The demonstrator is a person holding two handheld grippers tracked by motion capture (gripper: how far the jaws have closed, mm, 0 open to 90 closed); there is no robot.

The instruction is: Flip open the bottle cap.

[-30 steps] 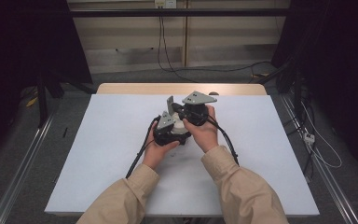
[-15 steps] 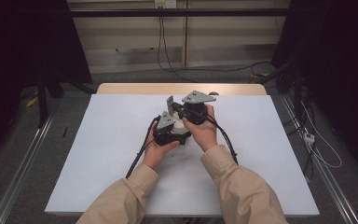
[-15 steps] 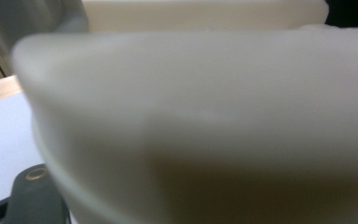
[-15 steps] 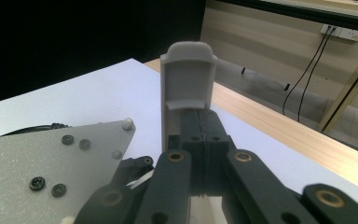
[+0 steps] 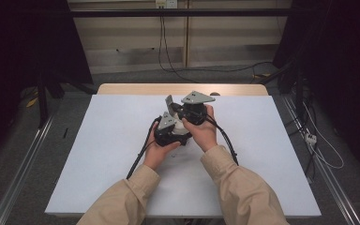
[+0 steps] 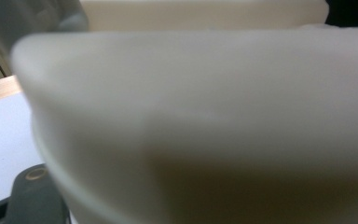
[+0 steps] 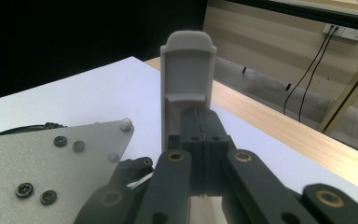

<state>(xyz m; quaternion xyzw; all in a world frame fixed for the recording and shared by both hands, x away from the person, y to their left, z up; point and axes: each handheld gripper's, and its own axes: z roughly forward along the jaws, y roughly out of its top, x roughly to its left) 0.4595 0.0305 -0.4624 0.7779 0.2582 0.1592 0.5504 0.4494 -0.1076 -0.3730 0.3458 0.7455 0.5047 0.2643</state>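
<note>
- White table (image 5: 98, 154) with a wooden strip along its far edge, dark curtains at both sides of the frame and cables down the back wall; both hands meet at the centre of the high view.
- Left gripper (image 5: 168, 129) sits lower left of the right gripper (image 5: 192, 110), the two bodies touching. A small white plastic piece (image 5: 169, 101) stands upright just above them.
- Right gripper view: the two black jaws are pressed together, and the white piece (image 7: 186, 84) rises upright at their tips. Whether they pinch its thin wall I cannot tell.
- Left gripper view: a blurred pale mass (image 6: 205, 116), probably the same piece, hangs right before the lens and hides the jaws. They are fully closed; I cannot tell whether they hold anything.
- Step in hand, as I judge it: a hand-over or re-grip of the piece between the grippers. The next move calls for one firm hold before the other lets go.
- Only the high view shows how the hands sit together; only the right gripper view shows the piece's hollow channel and rounded top.
</note>
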